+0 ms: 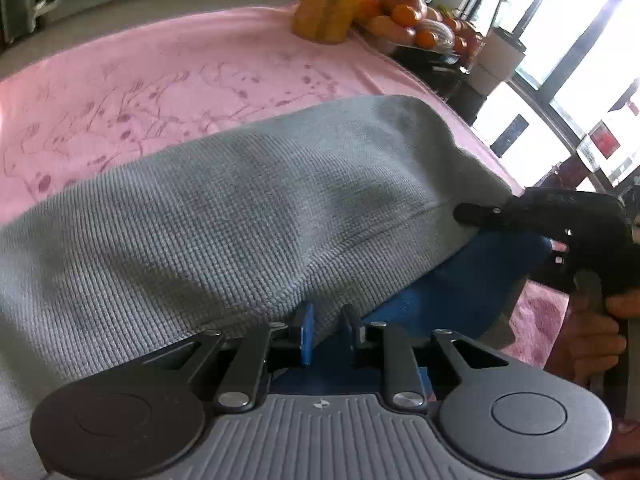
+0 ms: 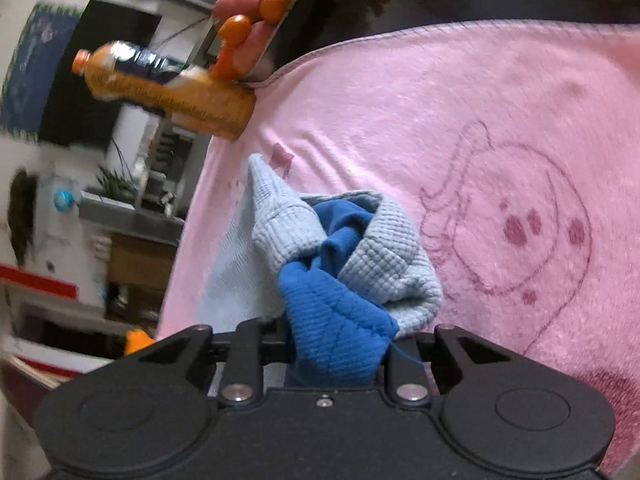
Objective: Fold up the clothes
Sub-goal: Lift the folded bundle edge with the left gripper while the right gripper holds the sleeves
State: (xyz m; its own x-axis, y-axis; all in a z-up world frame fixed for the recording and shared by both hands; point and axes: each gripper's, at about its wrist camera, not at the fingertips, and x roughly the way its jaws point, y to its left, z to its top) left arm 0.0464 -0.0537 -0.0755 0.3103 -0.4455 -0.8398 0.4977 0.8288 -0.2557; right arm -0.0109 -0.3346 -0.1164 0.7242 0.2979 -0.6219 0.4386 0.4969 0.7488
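My left gripper (image 1: 326,330) has its two blue fingers (image 1: 306,330) pinched on the near edge of the grey knit garment (image 1: 240,208), low in the middle of the left view. My right gripper (image 2: 338,354) is squeezed tight on a bunched wad of the same garment (image 2: 336,320), low in the middle of the right view; there I see its blue part and its pale grey part twisted together.

The garment spreads across the middle of the left view, over the pink blanket (image 1: 160,76). It looks lifted a bit at the near edge, but I cannot tell how high.

I think it is soft, floppy and light. It will sag and slide, and it will not break. The knit looks thick, so it should not slip out. I think the hem and the corners are the best spots to hold.

I count one garment, one pink blanket and two grippers. In the upper middle of the left view stands one orange bottle (image 1: 324,4), with a pile of fruit (image 1: 416,20) just beside it; too many to count.
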